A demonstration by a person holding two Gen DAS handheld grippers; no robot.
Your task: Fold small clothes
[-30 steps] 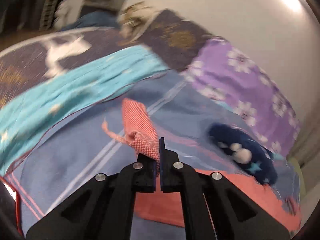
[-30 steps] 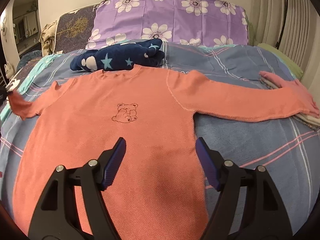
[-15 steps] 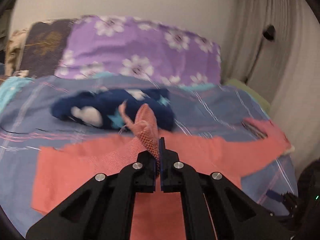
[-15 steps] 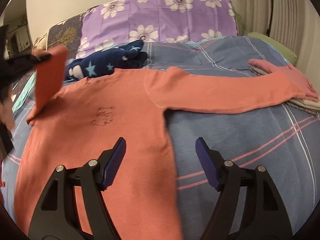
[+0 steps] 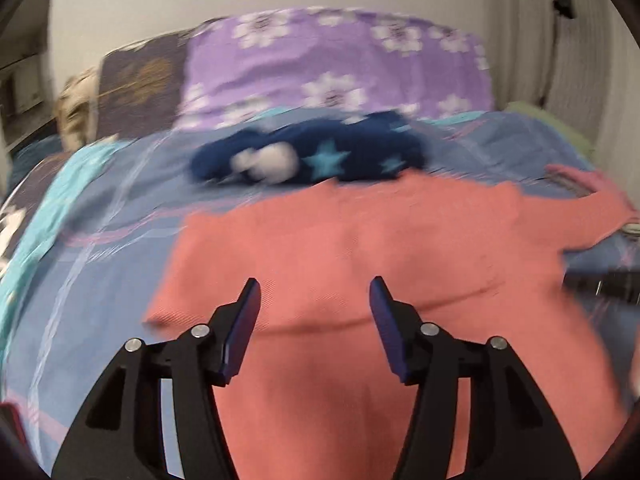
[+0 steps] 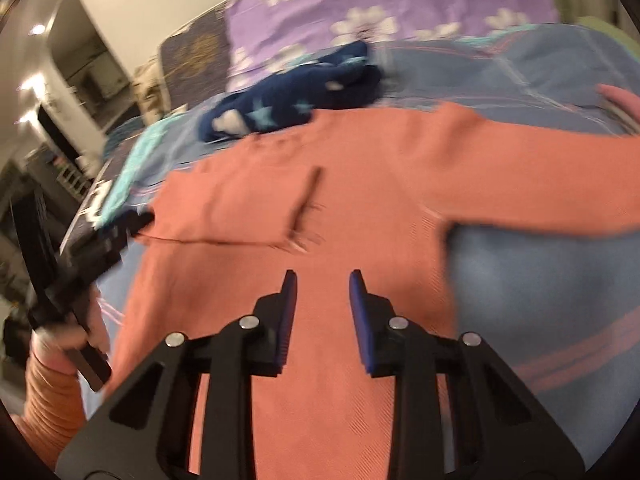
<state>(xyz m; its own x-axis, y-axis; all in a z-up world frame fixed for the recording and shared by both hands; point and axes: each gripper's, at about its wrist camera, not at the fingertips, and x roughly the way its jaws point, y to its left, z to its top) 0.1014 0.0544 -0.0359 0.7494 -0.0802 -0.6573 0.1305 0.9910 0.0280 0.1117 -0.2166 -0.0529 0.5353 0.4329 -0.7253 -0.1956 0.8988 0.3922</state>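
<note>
A salmon long-sleeved shirt [image 5: 360,248] lies flat on the blue striped bedspread [image 5: 104,248]. In the right wrist view the shirt [image 6: 360,240] has its left sleeve [image 6: 232,208] folded in across the chest, while the right sleeve [image 6: 540,176] stretches out to the right. My left gripper [image 5: 314,300] is open and empty, just above the shirt's left side. My right gripper [image 6: 320,288] is open and empty over the shirt's lower middle. The left gripper also shows in the right wrist view [image 6: 92,248], at the shirt's left edge.
A navy garment with stars [image 5: 312,156] lies crumpled above the shirt's collar. A purple flowered pillow [image 5: 340,64] stands at the bed's head. A turquoise cloth [image 5: 44,216] lies along the left. Folded clothes [image 6: 624,108] sit under the right cuff.
My left gripper carried the left sleeve over onto the chest, let go of it and opened. My right gripper narrowed its opening and swung to the left.
</note>
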